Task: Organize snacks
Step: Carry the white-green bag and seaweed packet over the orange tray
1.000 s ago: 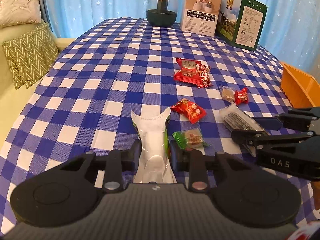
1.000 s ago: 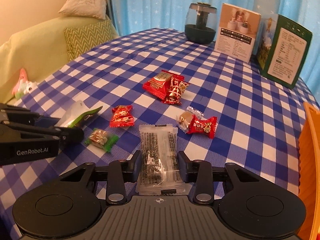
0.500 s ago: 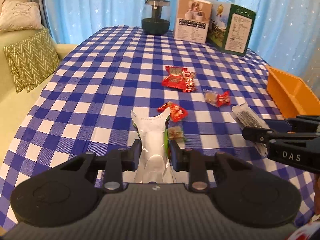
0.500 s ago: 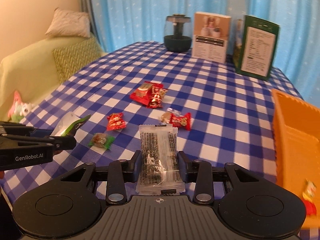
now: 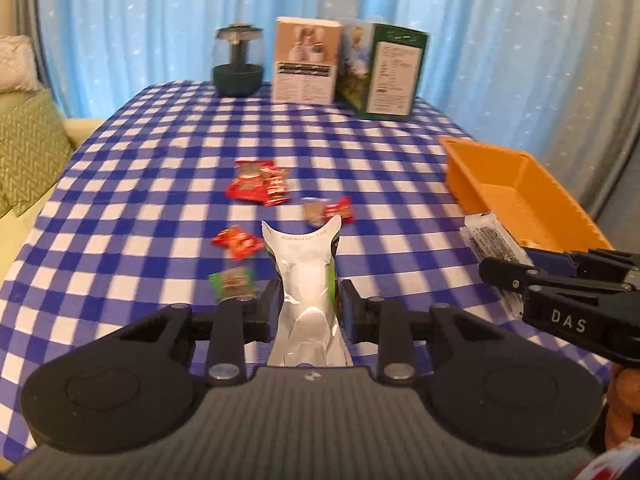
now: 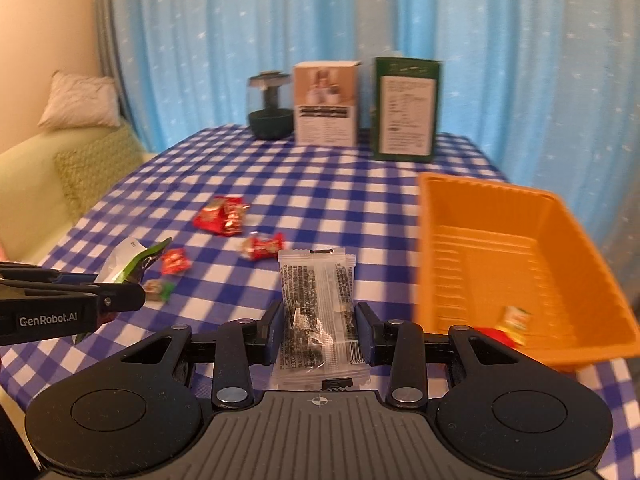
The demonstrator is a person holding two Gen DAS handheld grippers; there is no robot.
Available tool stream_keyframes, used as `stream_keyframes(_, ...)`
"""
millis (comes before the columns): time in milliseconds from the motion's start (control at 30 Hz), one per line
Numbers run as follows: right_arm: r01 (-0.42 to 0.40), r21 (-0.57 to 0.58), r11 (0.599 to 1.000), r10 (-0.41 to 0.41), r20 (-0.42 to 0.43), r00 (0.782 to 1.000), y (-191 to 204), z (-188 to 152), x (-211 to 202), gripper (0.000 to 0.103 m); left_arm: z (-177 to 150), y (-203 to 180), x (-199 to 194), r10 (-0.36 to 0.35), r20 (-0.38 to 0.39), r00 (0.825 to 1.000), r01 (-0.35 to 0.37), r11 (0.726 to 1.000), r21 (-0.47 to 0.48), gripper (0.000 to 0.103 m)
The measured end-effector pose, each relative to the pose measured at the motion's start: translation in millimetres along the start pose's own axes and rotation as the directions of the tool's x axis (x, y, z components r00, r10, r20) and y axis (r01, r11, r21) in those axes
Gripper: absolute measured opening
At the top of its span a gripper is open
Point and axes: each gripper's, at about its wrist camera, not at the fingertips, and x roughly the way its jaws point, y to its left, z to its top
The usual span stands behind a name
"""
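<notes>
My left gripper (image 5: 307, 307) is shut on a white and green snack pouch (image 5: 306, 280), held above the checked table. My right gripper (image 6: 319, 332) is shut on a clear packet of dark snacks (image 6: 316, 304). In the left wrist view the right gripper (image 5: 516, 272) shows at the right with its clear packet (image 5: 490, 240), beside the orange tray (image 5: 520, 184). In the right wrist view the left gripper (image 6: 100, 292) enters from the left with the pouch (image 6: 128, 260). The orange tray (image 6: 448, 208) stands to the right and has two small snacks (image 6: 514, 320) in its near corner.
Several red and green wrapped snacks (image 5: 260, 186) (image 5: 236, 240) (image 5: 234, 280) (image 5: 328, 212) lie loose mid-table. A dark jar (image 5: 238, 60), a white box (image 5: 306, 66) and a green box (image 5: 386, 72) stand at the far edge before a blue curtain. A sofa with cushions (image 5: 24, 152) is left.
Both grippers have risen and drawn back with their packets held. The views have swung right, and the orange tray has come into fuller view.
</notes>
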Motion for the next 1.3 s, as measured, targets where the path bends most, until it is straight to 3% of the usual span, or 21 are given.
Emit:
stream_keyframes(400,0.113,0.126,0.986,-0.122,0.071,0.990,-57.8,-0.4,-47.0,0.038,14.0,-75.0,1.5,-0.125,0.003,0.992,0.124,0.989,0.076,0.027)
stream_keyframes(767,0.181,0.214,0.960,-0.209,0.112,0.972,-113.3,14.0,-65.6,0.039,36.0,-128.5,16.7,-0.204,0.007,0.979,0.201,0.970,0.134,0.027)
stream_keyframes(1300,0.192,0.337,0.922,-0.239,0.105,0.965,-178.8,25.3,-45.6,0.039,59.7,-183.4,56.6,-0.271,-0.006,0.963,0.267,0.945,0.191,0.027)
